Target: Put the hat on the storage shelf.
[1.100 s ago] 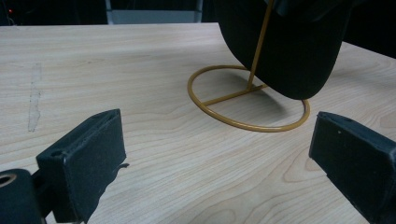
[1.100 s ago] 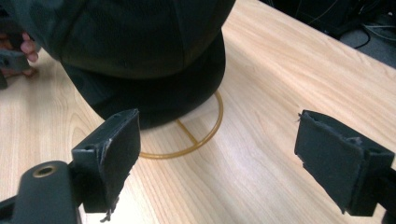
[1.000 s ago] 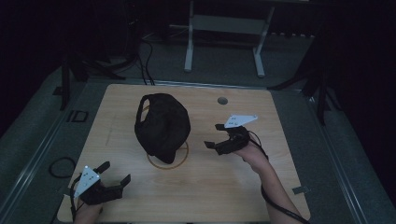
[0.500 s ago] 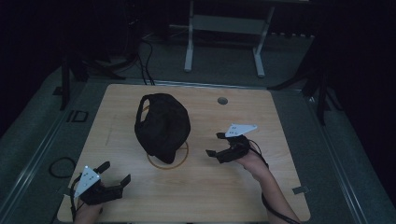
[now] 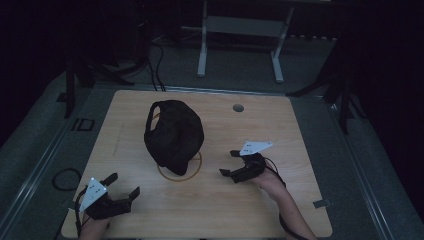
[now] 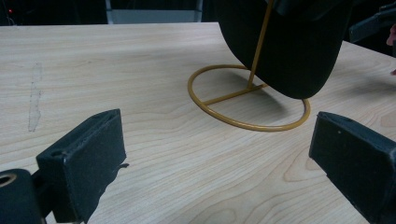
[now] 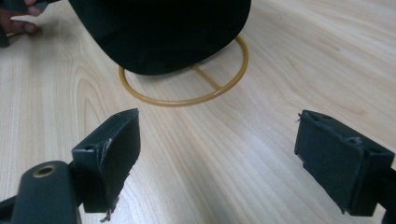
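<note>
Surface [image 5: 300, 130]: pale wood; it carries everything we work with.
Cap [image 5: 172, 134]: black cloth, hung on the stand near the middle of the surface, brim drooping toward us. We judge it light and soft in the crown and stiffer at the brim, so we would pinch the brim edge or the crown fabric and lift it up off the post.
Stand [image 6: 247, 100]: thin gold wire ring with an upright post. It is probably light and may tip or slide if the cap drags.
Left claw [image 5: 120, 192]: jaws wide, empty, near the front left corner, well apart from the cap.
Right claw [image 5: 229, 162]: jaws wide, empty, near the ring's right side, not touching.
</note>
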`<action>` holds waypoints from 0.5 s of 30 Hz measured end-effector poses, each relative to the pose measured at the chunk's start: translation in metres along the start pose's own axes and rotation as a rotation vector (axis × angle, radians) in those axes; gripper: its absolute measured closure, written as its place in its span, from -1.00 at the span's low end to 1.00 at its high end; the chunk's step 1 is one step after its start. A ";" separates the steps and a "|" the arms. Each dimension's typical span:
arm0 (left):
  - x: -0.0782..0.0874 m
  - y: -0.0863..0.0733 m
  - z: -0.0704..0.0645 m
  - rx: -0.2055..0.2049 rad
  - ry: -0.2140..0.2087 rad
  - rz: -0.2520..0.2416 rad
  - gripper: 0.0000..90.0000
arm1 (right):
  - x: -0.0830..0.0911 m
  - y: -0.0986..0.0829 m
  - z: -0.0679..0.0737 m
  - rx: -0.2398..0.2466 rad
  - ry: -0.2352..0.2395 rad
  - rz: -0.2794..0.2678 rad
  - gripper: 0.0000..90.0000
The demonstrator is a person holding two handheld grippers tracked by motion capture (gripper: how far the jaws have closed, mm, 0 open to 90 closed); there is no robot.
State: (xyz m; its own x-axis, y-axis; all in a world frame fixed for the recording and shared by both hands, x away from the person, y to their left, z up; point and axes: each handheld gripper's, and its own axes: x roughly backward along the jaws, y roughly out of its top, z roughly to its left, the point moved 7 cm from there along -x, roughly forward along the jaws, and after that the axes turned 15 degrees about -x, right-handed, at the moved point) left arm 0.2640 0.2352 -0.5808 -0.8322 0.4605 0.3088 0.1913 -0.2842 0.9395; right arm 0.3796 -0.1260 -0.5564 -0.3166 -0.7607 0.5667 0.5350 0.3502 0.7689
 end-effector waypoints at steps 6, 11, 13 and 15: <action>0.000 0.000 0.000 0.001 -0.001 0.000 -0.91 | -0.001 -0.008 -0.001 0.007 0.005 0.002 -0.68; 0.000 0.000 0.000 0.000 -0.001 0.001 -0.91 | -0.001 -0.014 -0.003 0.000 0.002 0.006 -0.68; 0.000 0.000 0.000 0.004 -0.001 0.000 -0.91 | 0.000 -0.017 -0.003 -0.002 0.006 0.004 -0.68; 0.000 0.000 0.000 0.002 0.000 0.000 -0.91 | 0.000 -0.020 -0.004 -0.004 0.002 0.007 -0.68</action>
State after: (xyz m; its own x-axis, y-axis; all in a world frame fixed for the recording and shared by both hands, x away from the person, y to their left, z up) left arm 0.2642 0.2351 -0.5810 -0.8321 0.4609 0.3085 0.1920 -0.2824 0.9399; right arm 0.3724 -0.1354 -0.5730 -0.3116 -0.7590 0.5717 0.5406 0.3532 0.7636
